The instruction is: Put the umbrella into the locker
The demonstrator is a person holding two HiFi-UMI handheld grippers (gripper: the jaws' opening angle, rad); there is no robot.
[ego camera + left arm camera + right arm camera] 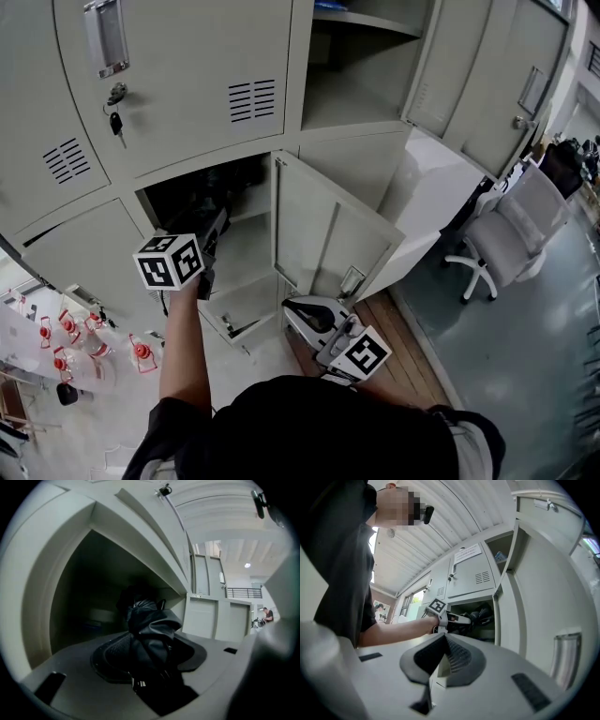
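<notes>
Lockers (187, 56) of grey metal fill the head view, some shut and two with their doors swung out. One open compartment (246, 267) sits in the middle row, its door (323, 230) standing out to the right. The upper part of it is dark, and that is where the umbrella (152, 630) is: a black folded bundle whose far end reaches into the shadow while its near end is outside. The left gripper (150, 657) is clamped on that near end, black fabric bulging up between its two pads, and it is held about level at the mouth of the compartment. Whether the umbrella rests on anything inside, I cannot tell. The lower part of the same compartment shows only pale walls. Above and to the right a second locker (361, 89) stands open, with something small and bluish (500, 556) on its top shelf, too small to name. At upper left a shut door has a key (116, 123) hanging from its lock. The right gripper (442, 637) is held low, outside and to the right of the open door, its jaws brought together at the tips with nothing between them. An office chair (511, 234) stands well off to the right.
</notes>
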